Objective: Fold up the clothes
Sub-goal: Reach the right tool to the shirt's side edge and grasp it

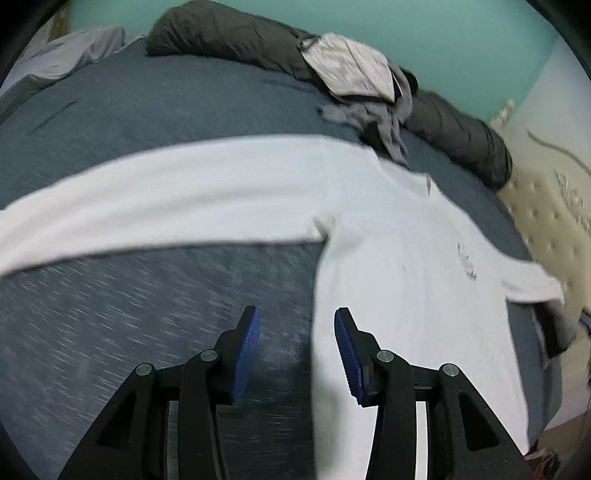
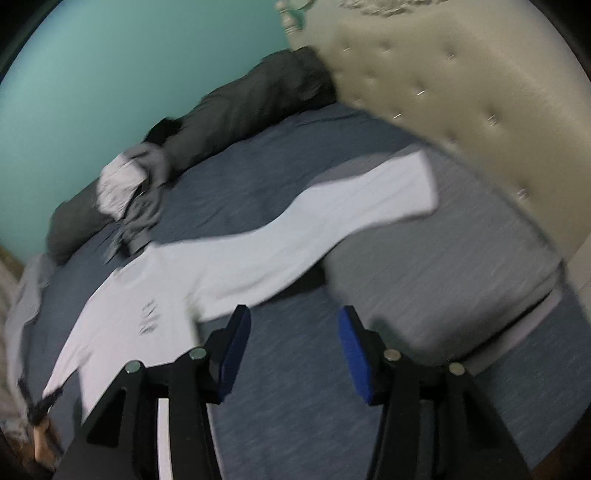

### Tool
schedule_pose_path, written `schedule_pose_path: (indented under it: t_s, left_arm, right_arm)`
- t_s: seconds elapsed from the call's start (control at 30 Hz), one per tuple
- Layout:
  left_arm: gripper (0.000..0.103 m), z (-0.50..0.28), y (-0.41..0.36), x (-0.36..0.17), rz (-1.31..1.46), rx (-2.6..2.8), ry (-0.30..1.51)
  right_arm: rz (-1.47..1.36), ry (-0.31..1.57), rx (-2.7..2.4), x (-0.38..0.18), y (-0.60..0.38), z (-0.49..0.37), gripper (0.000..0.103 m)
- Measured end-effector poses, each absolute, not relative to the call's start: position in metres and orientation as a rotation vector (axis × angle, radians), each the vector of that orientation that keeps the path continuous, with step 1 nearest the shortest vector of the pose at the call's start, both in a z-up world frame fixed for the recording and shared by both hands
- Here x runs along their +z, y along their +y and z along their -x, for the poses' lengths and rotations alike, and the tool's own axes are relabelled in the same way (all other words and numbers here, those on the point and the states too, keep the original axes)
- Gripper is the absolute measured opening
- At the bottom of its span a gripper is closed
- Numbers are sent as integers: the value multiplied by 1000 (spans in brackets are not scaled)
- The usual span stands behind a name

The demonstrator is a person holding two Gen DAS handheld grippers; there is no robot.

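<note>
White long-sleeved shirt spread flat on the blue bedspread, sleeves out.

Both the left gripper and right gripper hang above the shirt, jaws parted, gripping nothing. Beyond the shirt's collar lie crumpled grey clothes against a dark bolster.

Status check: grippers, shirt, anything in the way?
Left gripper open, empty, over shirt's side edge. Right gripper open, empty, over bare bedsheet. Shirt flat, sleeves spread, unfolded. Grey clothes pile near collar, not on it.
</note>
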State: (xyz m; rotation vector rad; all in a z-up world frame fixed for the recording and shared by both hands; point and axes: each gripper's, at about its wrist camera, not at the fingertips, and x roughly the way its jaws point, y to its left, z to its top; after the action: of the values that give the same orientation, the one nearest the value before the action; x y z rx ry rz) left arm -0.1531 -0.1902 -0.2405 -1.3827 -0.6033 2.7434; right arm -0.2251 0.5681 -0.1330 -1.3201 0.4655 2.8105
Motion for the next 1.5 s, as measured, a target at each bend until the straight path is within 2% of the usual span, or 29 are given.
schedule_pose_path:
  t_s: [0.4,0.63,1.1,1.23,1.3,1.37,1.43,1.5]
  left_arm:
    - [47,155,-156,-282,1382,2801,-532]
    - [53,154,-159,-290,1370,2831,-531]
    - [53,154,-159,-291,1347,2871,-497]
    - [53,156,-159,-291,1348,2865,-497]
    - [53,156,-160,-292,1351,2859,-503]
    - [53,156,-160,-294,1355,2856,-506]
    - [53,156,-160,-294,1353,2856,-508]
    - [53,155,-160,-293,1347,2858,-511]
  right_arm:
    - [1299,562,2625,-137,648,303,55]
    - [1324,609,2574,-147,672,332,58]
    - [1407,649,2504,-182,694,358,58]
    - [1440,609,2536,-183,685,366,58]
    - [1469,559,2556,-184,677,369,52]
    - [1514,468,2561,-187,664,371,21]
    - [1518,391,2564,-185,655,371,9]
    - [1482,378,2599,-178,652,369,5]
